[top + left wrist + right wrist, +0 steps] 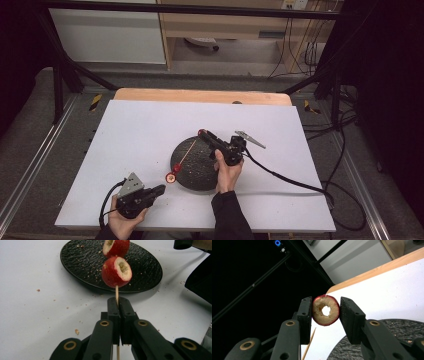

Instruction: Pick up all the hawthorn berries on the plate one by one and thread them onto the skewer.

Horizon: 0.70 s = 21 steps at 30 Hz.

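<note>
Roughly centred on the one white counter (pixel 150 130) sat 1 black plate (pixel 192 172), crumbs on it. 2 grippers: left gripper (pixel 117 305) was clenched on 1 wooden skewer (pixel 116 292) near its blunt end, w/ 2 cored strawberry pieces (pixel 116 271) threaded on, hanging just over the plate's near rim. Right gripper (pixel 325 311) was grasping 1 more cored strawberry ring (pixel 325 310), held above the plate's far edge beside the skewer tip.

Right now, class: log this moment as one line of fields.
left tool: shut on thin wooden skewer | right tool: shut on cored red fruit piece | round black textured plate: crumbs
</note>
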Available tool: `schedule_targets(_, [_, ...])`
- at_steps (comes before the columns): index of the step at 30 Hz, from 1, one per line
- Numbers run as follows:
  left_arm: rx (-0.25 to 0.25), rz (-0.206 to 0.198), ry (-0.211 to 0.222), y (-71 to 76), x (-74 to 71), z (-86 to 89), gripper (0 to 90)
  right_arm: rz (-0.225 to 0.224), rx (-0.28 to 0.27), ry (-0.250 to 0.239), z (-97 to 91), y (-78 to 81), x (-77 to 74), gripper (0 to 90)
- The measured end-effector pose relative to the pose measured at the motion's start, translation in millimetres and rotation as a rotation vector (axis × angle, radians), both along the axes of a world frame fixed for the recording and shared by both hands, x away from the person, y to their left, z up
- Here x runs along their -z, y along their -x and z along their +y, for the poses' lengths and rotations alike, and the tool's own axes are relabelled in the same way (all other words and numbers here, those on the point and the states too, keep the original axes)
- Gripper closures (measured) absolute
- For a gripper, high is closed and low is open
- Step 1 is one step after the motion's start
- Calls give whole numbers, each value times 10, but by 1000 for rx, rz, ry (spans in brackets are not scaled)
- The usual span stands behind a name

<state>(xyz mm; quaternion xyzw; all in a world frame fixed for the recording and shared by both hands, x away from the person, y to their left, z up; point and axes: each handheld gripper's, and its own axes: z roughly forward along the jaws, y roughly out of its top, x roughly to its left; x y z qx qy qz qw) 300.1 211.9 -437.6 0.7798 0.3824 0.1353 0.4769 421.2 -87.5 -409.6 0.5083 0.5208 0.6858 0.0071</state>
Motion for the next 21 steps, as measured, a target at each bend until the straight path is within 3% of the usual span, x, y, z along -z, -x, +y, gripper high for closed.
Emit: schedule_targets(21, [4, -1, 18, 8, 11, -82, 881, -13, 17, -90, 52, 36, 77, 634])
